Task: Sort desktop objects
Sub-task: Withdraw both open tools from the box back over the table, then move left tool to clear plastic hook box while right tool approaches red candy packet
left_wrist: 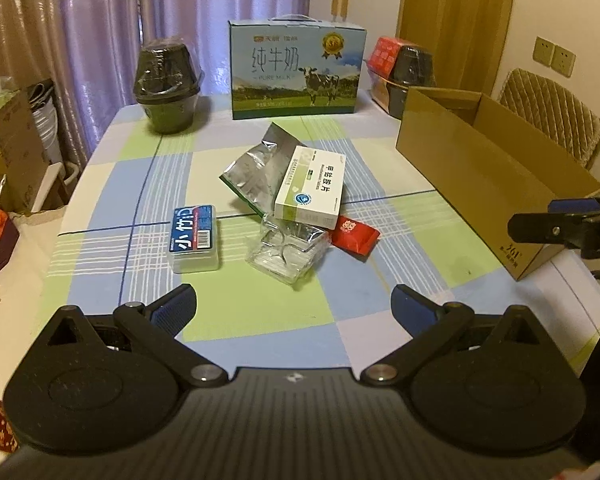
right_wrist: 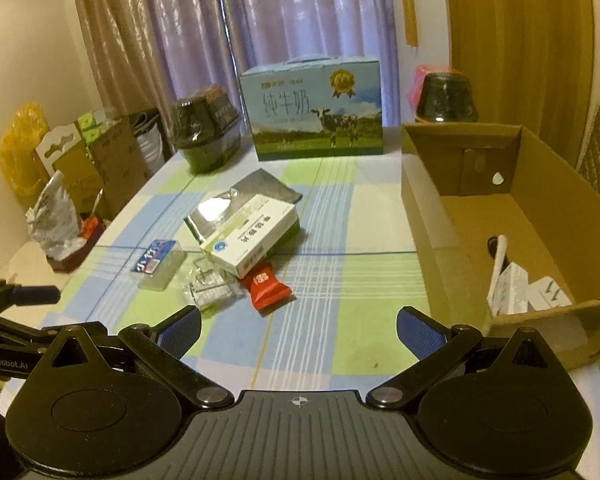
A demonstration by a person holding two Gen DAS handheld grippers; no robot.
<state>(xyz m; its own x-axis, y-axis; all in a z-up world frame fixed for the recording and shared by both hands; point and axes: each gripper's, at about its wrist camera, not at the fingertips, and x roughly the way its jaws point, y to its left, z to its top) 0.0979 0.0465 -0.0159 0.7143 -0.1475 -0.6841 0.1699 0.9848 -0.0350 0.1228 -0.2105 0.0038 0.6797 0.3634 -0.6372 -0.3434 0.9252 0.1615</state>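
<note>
I'm holding both the left gripper and right gripper spread wide and empty short of the pile, judging the next pick: red packet nearest, then into the box on the right.

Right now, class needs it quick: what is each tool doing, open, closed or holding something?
Left tool: open, holding nothing, above the table.
Right tool: open, holding nothing, above the table.

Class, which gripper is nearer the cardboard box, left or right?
Right. The right gripper hangs beside the cardboard box, at its near corner; the left gripper sits farther left, facing the clutter.
</note>
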